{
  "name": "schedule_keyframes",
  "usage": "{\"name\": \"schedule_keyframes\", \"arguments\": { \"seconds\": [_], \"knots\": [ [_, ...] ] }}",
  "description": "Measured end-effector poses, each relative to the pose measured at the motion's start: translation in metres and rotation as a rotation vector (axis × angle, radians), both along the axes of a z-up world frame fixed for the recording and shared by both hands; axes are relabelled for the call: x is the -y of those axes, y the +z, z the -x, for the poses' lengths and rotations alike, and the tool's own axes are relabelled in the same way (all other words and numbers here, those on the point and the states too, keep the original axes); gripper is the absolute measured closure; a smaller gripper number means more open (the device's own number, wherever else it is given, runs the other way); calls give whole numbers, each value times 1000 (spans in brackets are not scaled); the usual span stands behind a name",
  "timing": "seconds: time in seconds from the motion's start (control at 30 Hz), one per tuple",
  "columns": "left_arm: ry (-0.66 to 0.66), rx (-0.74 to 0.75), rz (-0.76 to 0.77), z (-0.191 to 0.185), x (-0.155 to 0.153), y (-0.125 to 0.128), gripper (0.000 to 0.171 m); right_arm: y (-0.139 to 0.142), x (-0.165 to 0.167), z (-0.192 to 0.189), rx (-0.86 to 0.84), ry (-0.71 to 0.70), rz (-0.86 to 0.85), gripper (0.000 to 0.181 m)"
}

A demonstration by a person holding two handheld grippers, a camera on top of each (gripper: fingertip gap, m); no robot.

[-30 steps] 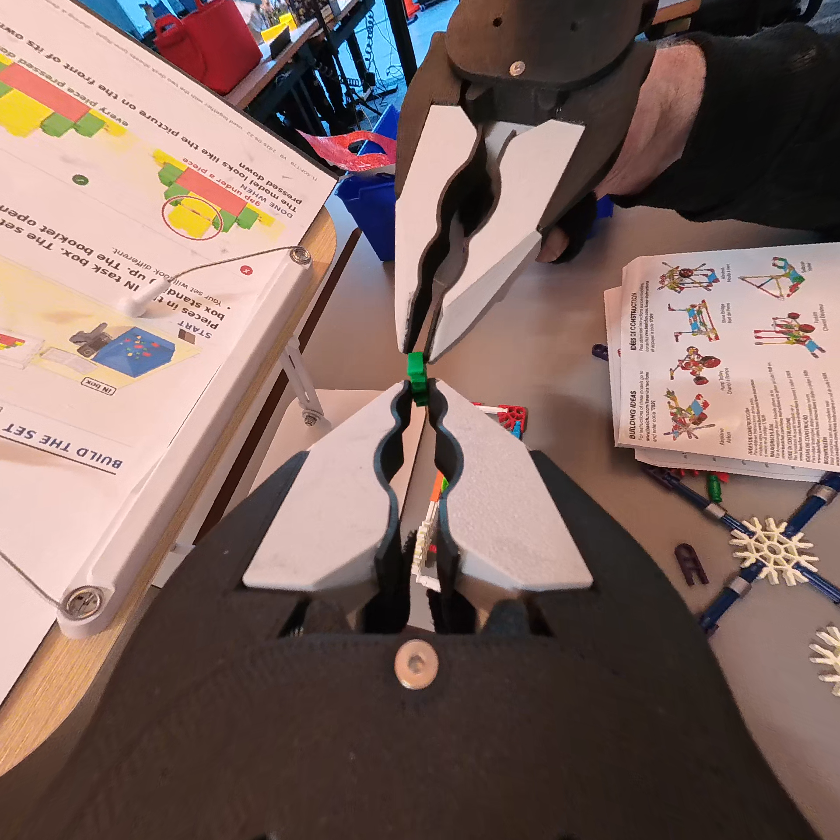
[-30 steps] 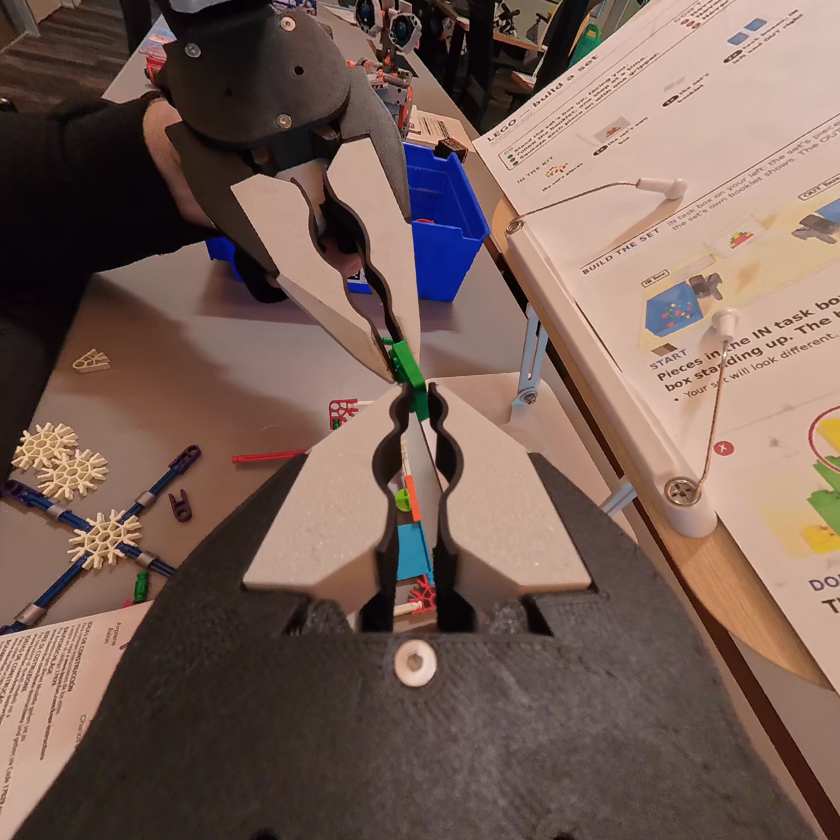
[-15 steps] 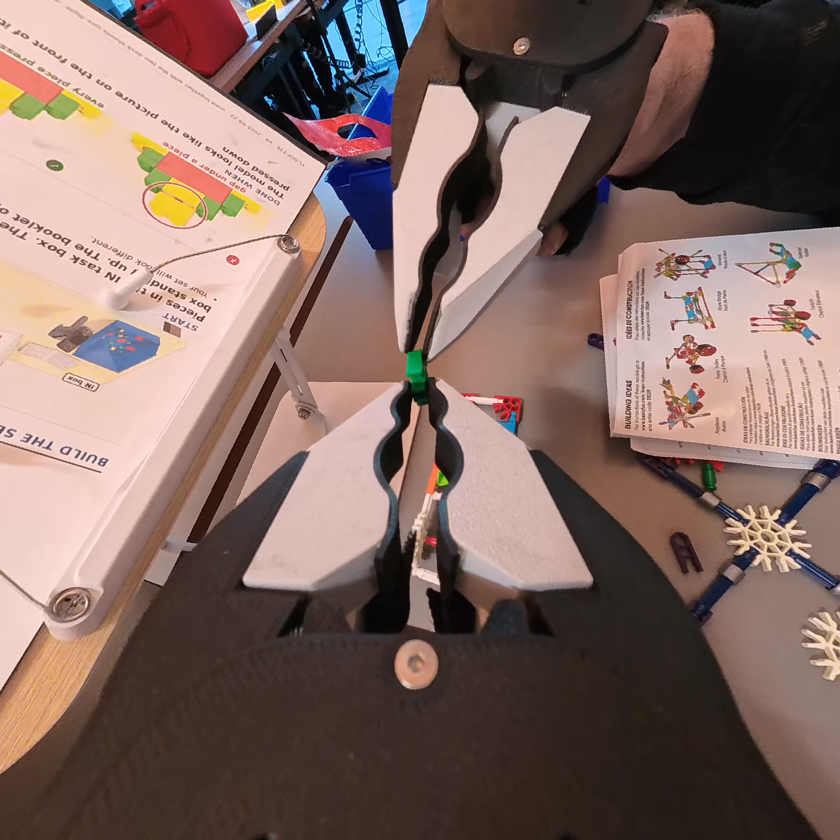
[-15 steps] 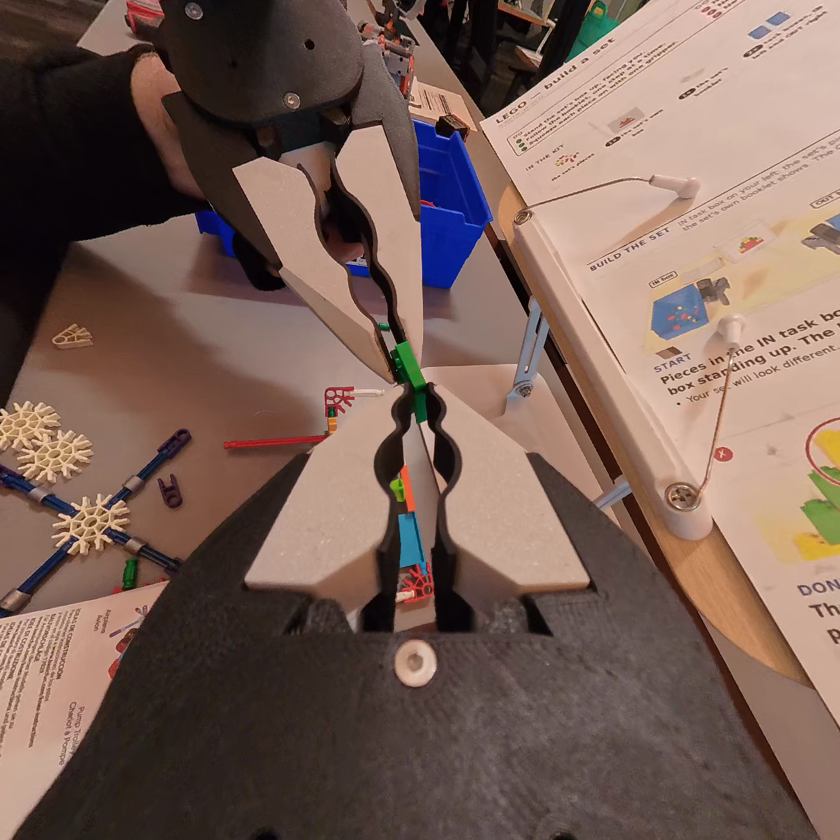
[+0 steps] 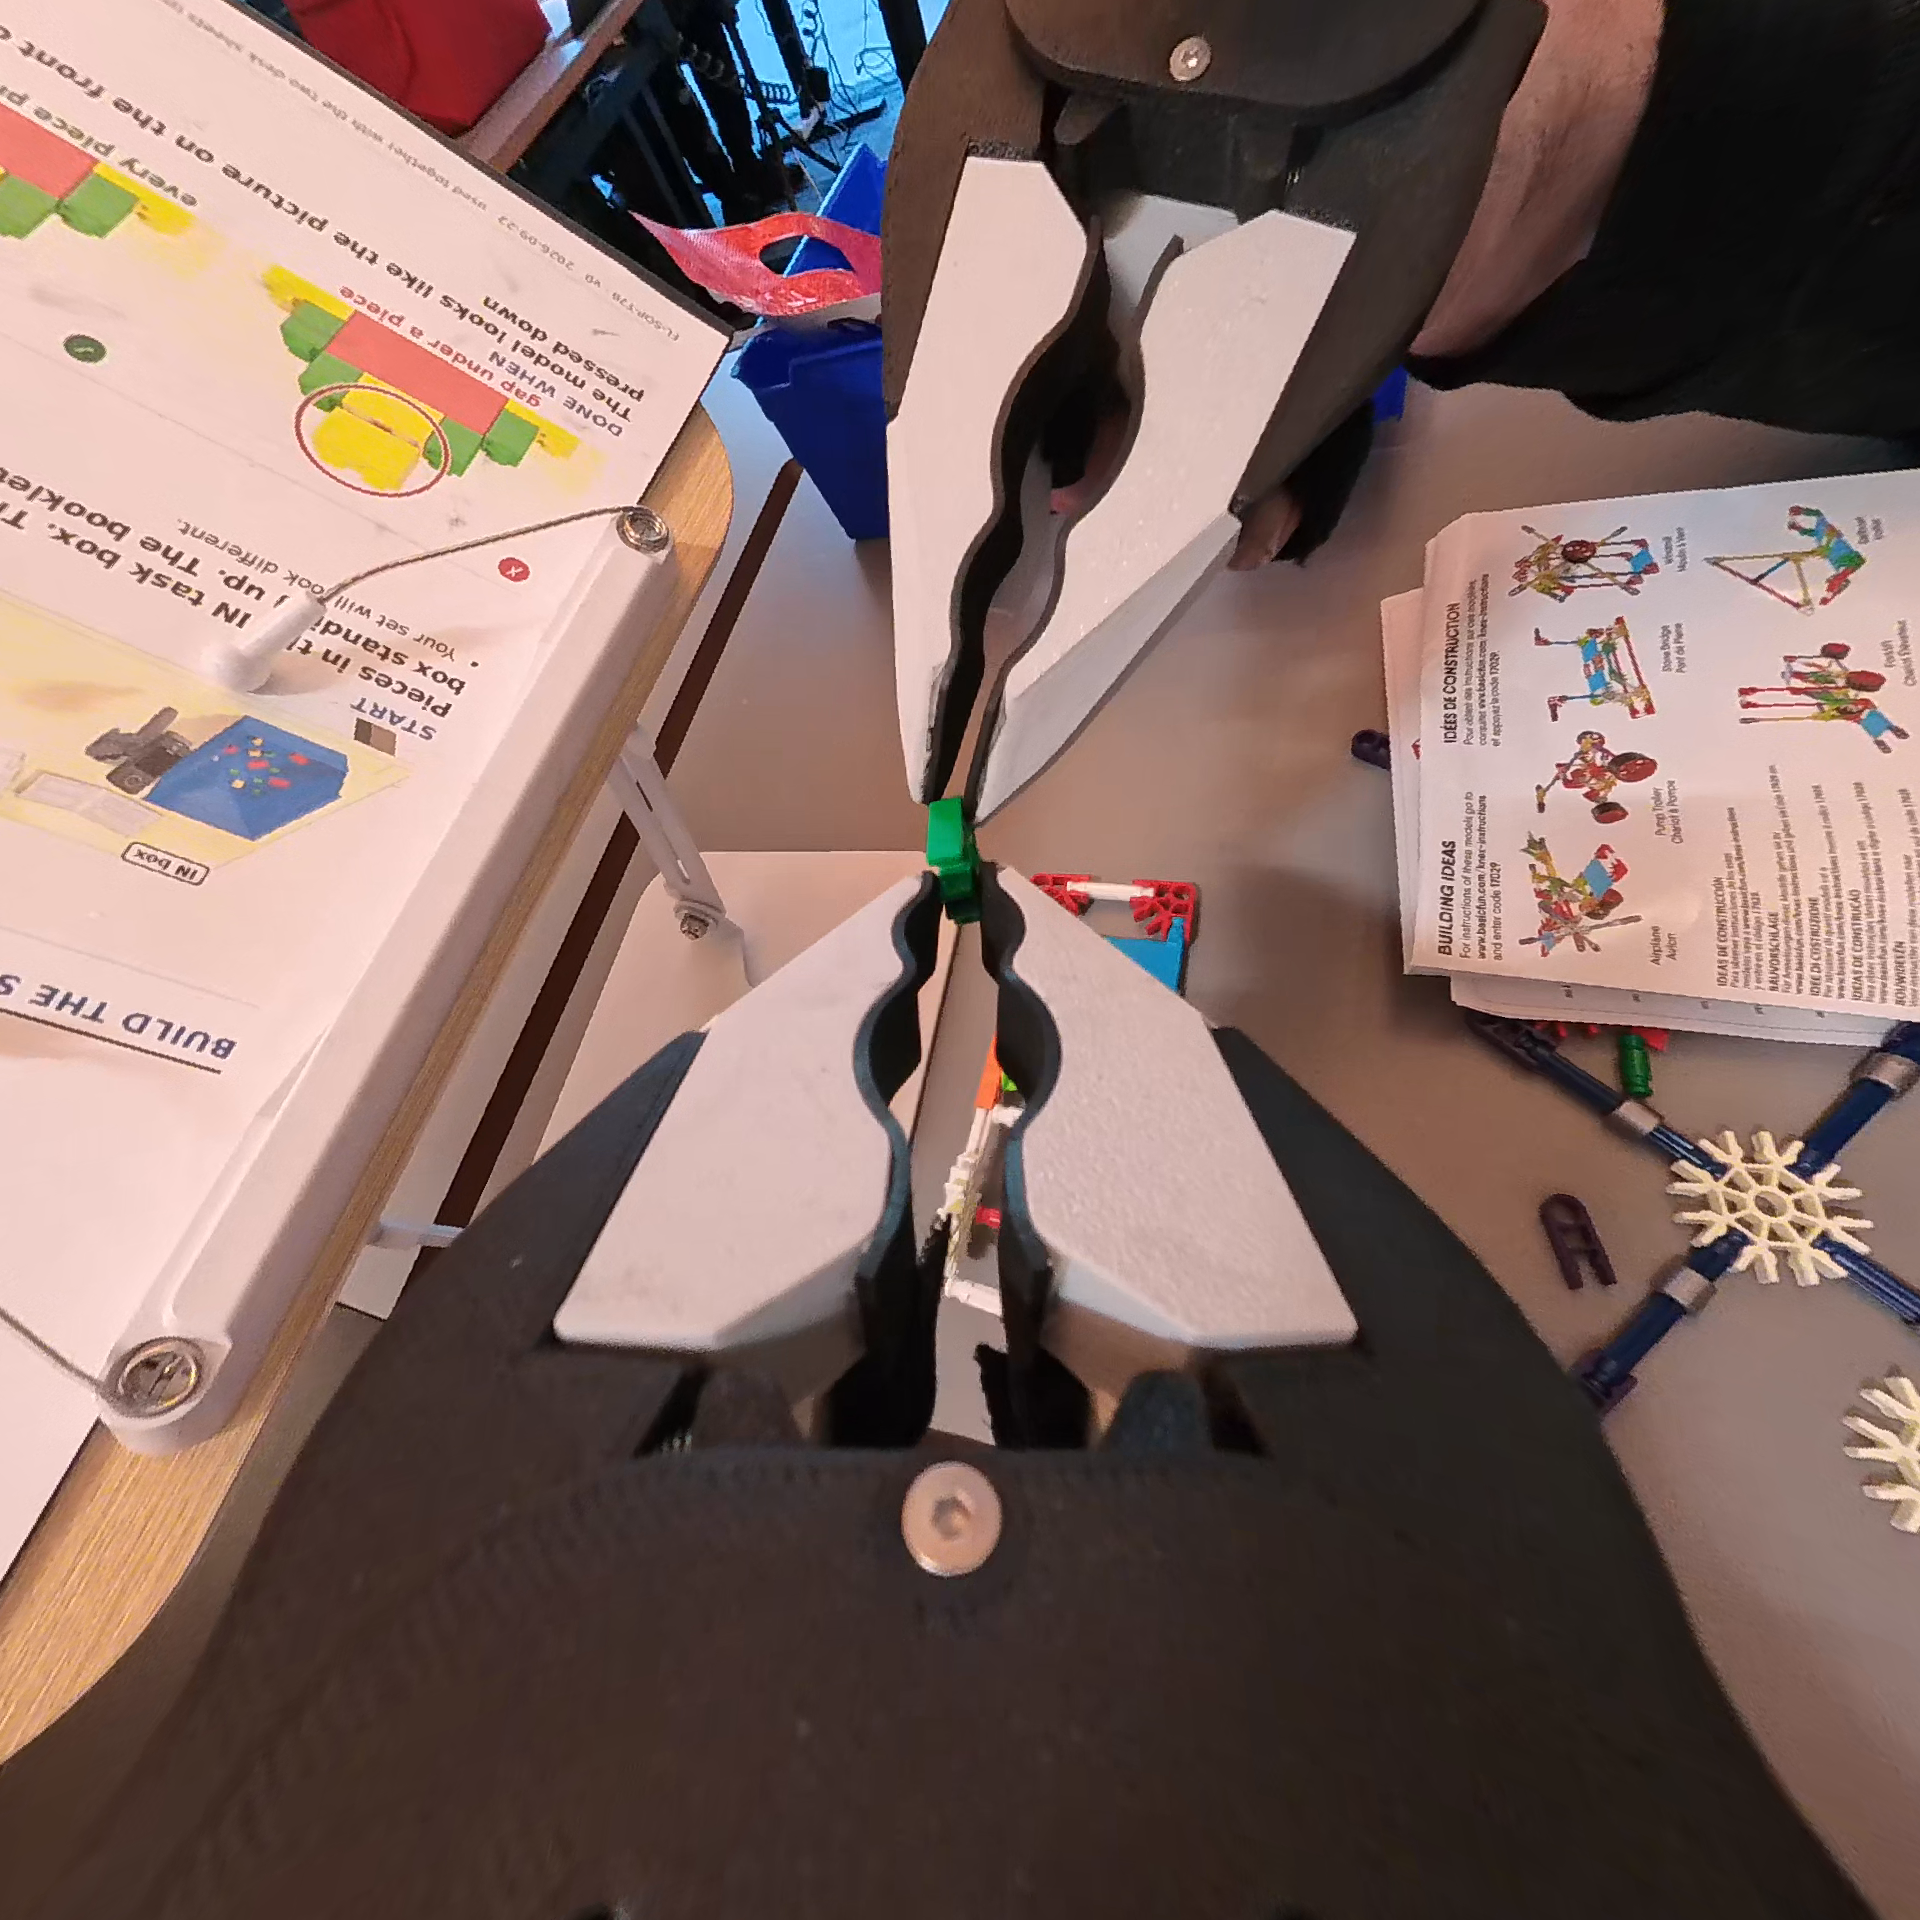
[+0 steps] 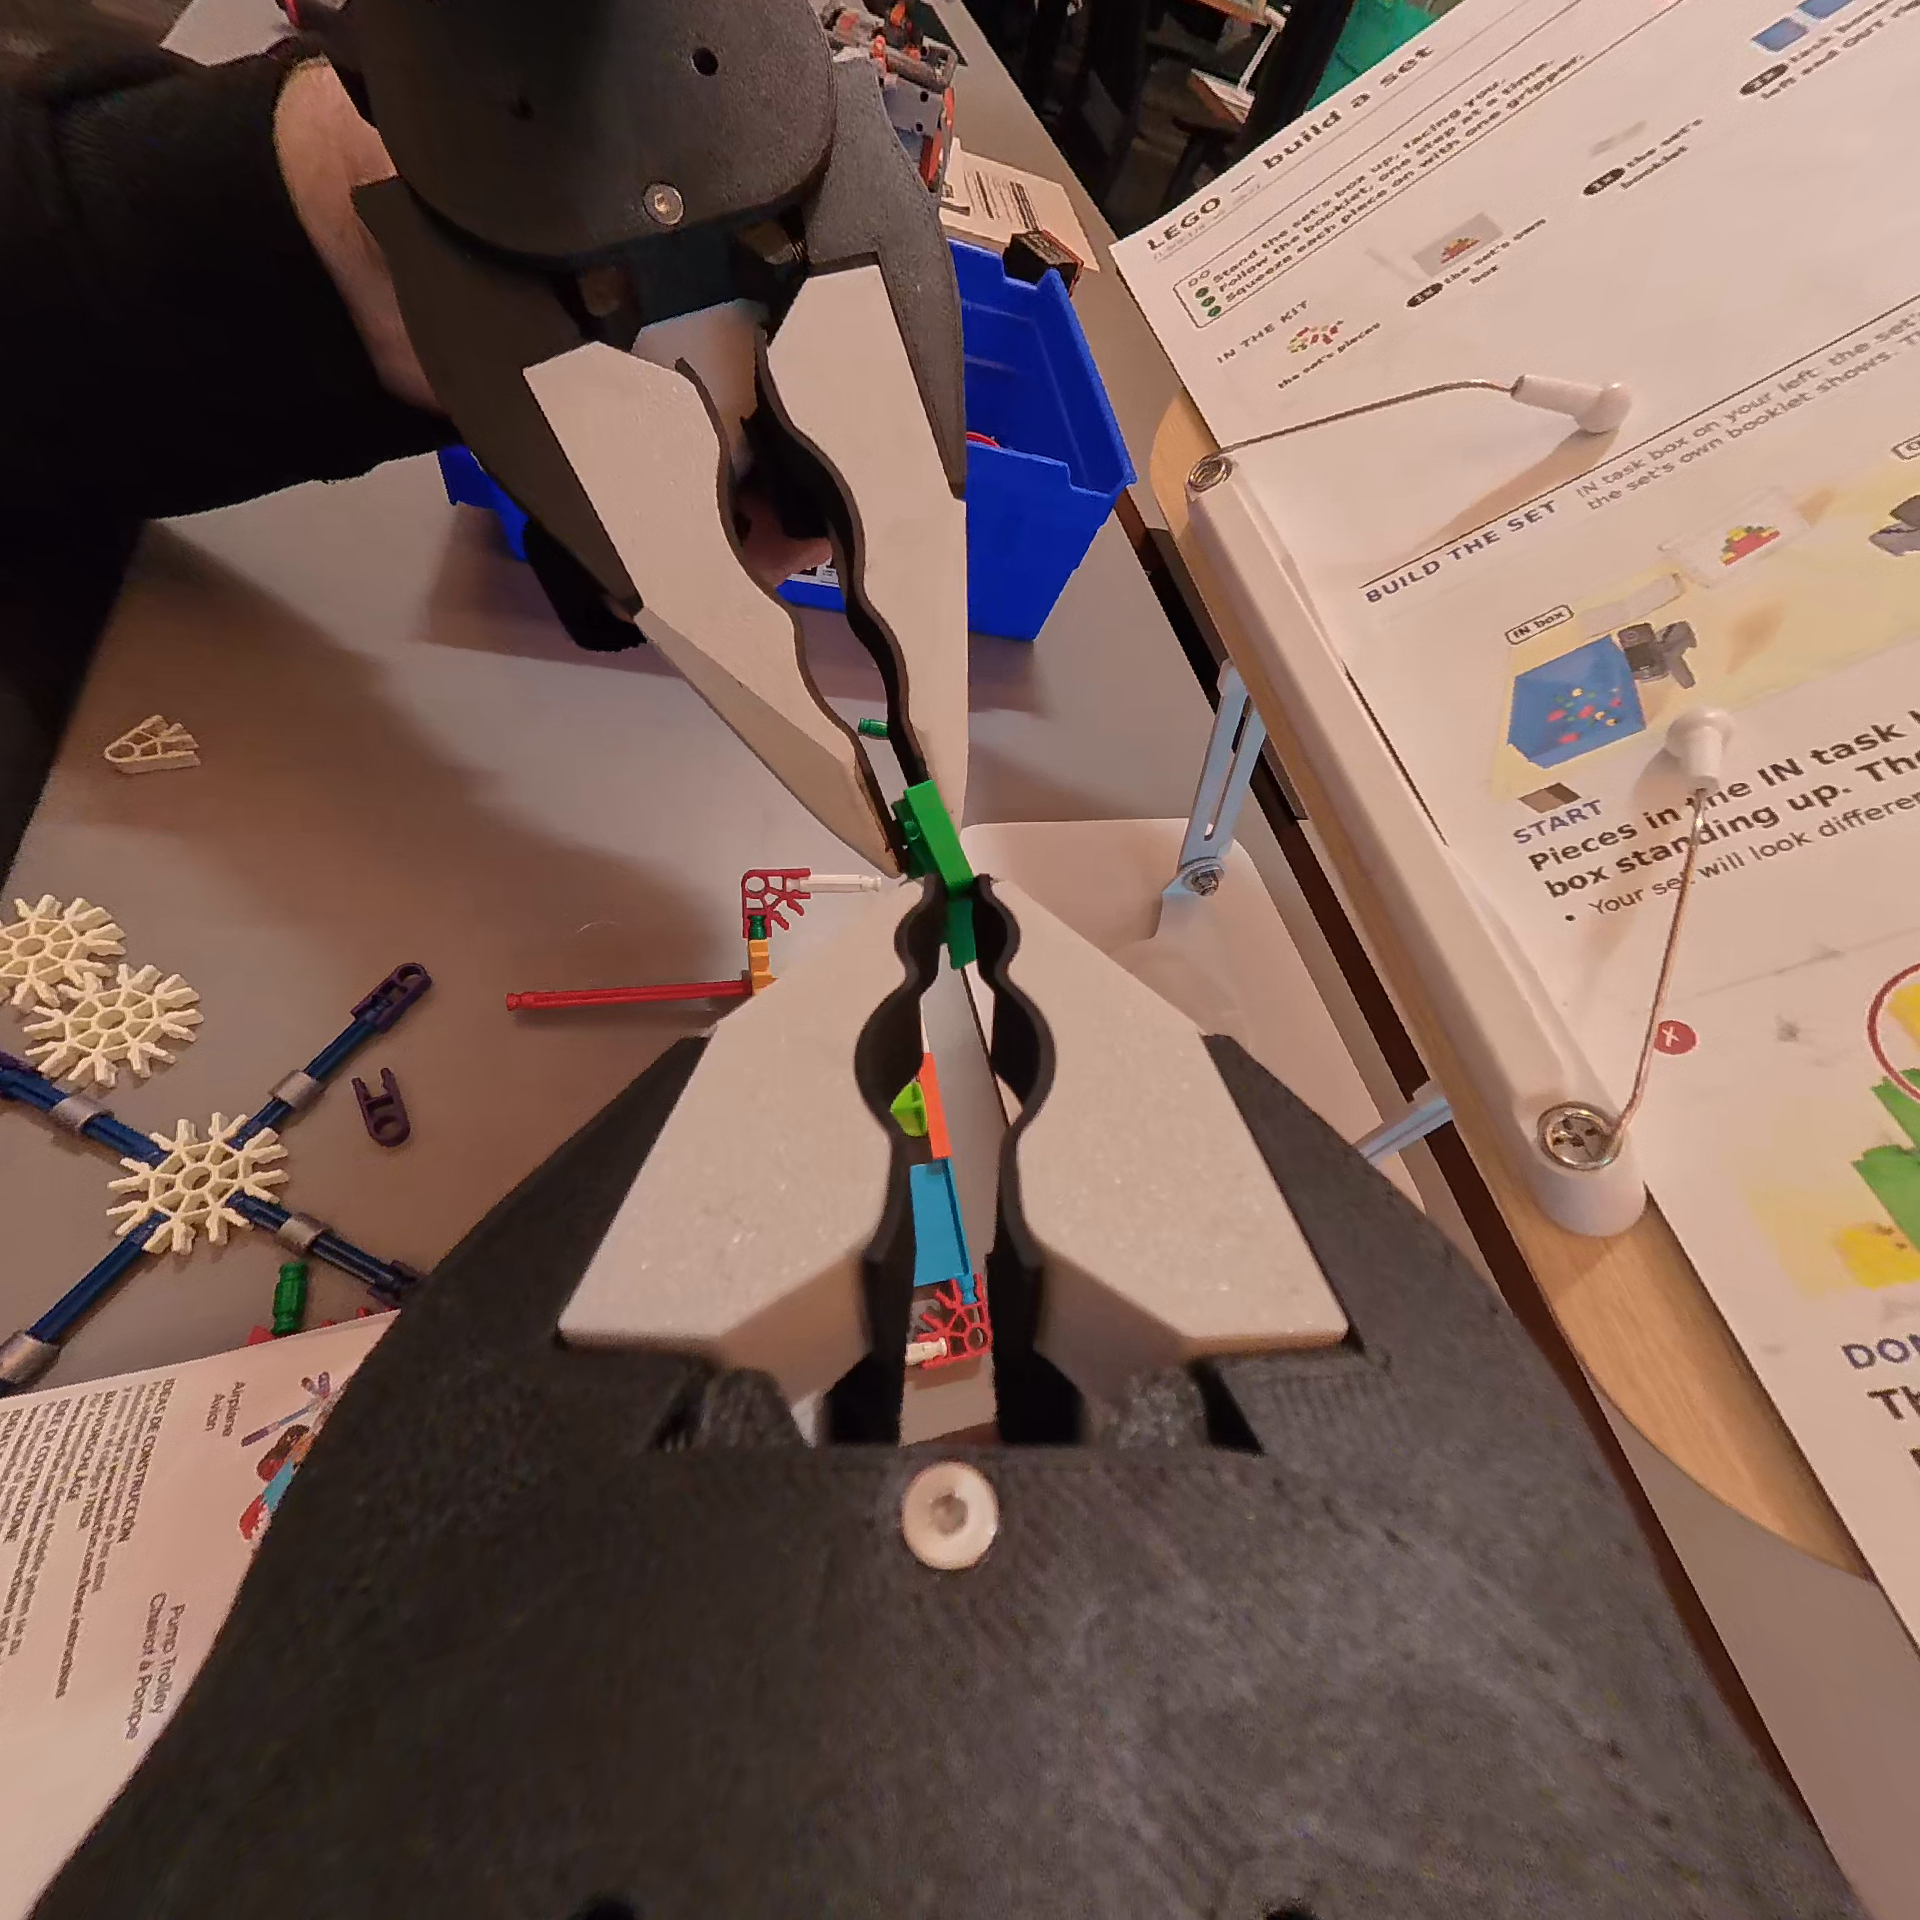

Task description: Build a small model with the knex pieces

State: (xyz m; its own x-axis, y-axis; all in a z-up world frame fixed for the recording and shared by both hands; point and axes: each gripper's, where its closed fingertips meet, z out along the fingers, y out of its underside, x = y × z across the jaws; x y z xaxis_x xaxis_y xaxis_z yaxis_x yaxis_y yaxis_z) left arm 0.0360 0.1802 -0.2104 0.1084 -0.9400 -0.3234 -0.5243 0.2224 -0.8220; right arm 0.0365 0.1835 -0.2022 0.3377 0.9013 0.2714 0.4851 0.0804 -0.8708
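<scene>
— What have my claws got?

— My left claw (image 5: 954, 902) and right claw (image 6: 951, 914) meet tip to tip, both clamped on one small green piece (image 5: 951, 854), held above the worktop (image 5: 1195, 727).

— And around them?

— A blue bin (image 6: 1029, 457) lies beyond the tips; white snowflake connectors (image 5: 1766, 1205) on blue rods (image 5: 1652, 1320) and a booklet (image 5: 1662, 748) sit right of my left claw.

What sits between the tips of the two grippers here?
A small green connector piece, pinched by the left gripper and the right gripper from opposite ends; both wrist views show it.
</scene>
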Motion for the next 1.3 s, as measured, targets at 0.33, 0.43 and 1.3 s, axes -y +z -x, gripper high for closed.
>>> {"name": "schedule_keyframes", "arguments": {
  "seconds": [0.33, 0.43, 1.3],
  "knots": [
    [6, -21, 2, 1, -1, -4, 168, -4, -1, 0, 17, -2, -7, 178],
    [13, -52, -10, 2, -2, -9, 168, -9, -1, 0, 50, -5, -10, 178],
    [520, -133, 280, 77, 12, -78, 143, -33, 4, 4, 129, 26, 47, 181]
  ]
}}
